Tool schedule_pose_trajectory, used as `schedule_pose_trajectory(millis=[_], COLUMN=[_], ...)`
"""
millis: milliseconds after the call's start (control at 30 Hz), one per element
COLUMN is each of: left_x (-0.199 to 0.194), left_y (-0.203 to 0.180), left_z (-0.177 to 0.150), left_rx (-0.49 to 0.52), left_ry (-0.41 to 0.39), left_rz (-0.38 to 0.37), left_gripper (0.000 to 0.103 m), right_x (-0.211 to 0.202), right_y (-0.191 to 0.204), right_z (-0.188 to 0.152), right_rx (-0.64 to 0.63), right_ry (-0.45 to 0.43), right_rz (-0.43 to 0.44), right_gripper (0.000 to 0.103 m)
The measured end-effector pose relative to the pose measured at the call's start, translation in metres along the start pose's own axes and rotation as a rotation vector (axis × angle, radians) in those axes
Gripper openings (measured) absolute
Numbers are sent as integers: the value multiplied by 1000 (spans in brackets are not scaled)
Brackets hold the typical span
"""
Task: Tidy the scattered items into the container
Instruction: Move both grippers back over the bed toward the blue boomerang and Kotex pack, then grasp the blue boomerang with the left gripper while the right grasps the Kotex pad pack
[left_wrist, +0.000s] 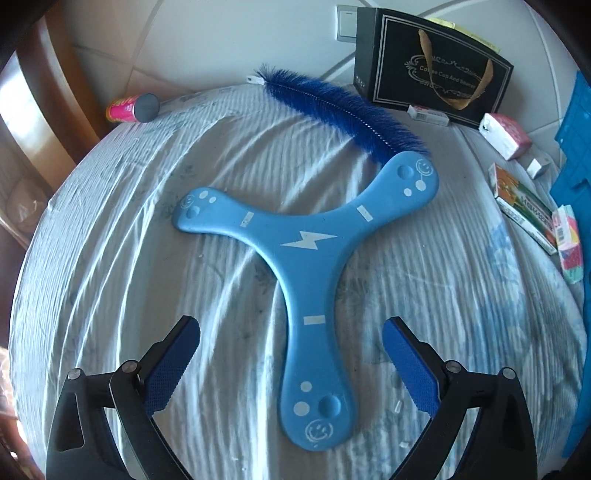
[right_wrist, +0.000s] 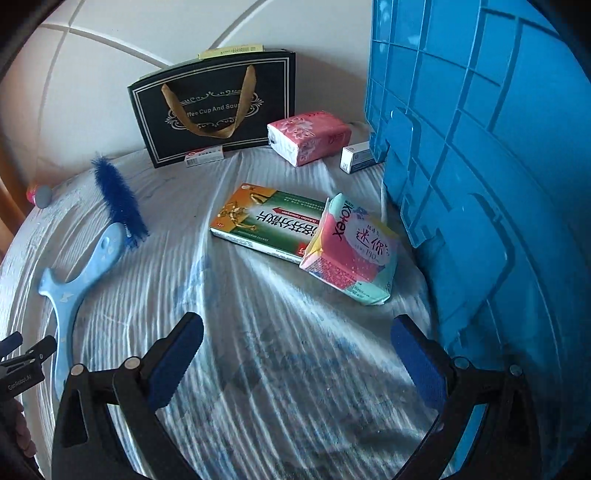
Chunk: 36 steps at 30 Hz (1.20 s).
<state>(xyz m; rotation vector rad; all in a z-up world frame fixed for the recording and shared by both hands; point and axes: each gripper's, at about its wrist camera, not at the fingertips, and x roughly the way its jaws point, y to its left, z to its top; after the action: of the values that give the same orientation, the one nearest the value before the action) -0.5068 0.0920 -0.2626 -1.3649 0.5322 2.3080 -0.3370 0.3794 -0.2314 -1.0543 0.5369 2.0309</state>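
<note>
Our left tongs (left_wrist: 291, 354) gape wide astride the boomerang (left_wrist: 306, 251); we should close squarely on its near arm. Our right tongs (right_wrist: 295, 350) hang wide and empty, crate (right_wrist: 480, 147) just rightward.

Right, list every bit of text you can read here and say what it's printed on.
"Coffee Cup And Sau..." (handle covers the rest): black gift bag
"Kotex", "110": pastel pad packet, upside down; its other print is not readable
"GenRobot.AI": left gripper body
Large Chinese characters, upside down, not readable: green and orange box
Too small or blurred: small white box, flat red-and-white box, pink tissue pack
</note>
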Motion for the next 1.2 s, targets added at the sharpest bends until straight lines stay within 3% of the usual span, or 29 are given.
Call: schedule_pose_trajectory(millis=[100,133,200,333,433,533,600,767,833,933,1000,1100,1200], left_x=[23,30,41,43,44,45,45,44,44,48,51,54,53], left_y=[-5,-6,-5,0,1,-2,-4,-4,-3,0,1,0,-4], left_z=[5,6,7,13,19,23,24,22,21,23,25,30,33], left_rx=[6,4,-5,-33,-26,-10,10,14,-5,-26,-37,-41,-27], left_ry=[33,43,71,57,43,39,38,54,60,54,57,54,47], left_rz=[10,12,4,-33,-35,-29,-20,-6,6,18,4,-8,-47], left_gripper=[99,94,84,77,62,57,55,58,69,82,83,82,65], right_x=[31,43,63,79,73,62,50,44,51,65,73,86,91], right_y=[-1,3,8,14,36,66,75,50,32,10,4,1,4], right_z=[14,16,20,31,28,10,2,13,20,31,39,50,51], right_rx=[-18,-36,-66,-78,-140,-208,-220,-203,-146,-21,46,85,61], right_ry=[4,11,20,-1,7,55,25,-25,-8,-4,-28,-56,-27], right_rz=[-40,-22,-69,-100,-13,178,154,14,-31,19,45,-12,-62], right_gripper=[103,103,103,103,103,103,103,103,103,103,103,103,103])
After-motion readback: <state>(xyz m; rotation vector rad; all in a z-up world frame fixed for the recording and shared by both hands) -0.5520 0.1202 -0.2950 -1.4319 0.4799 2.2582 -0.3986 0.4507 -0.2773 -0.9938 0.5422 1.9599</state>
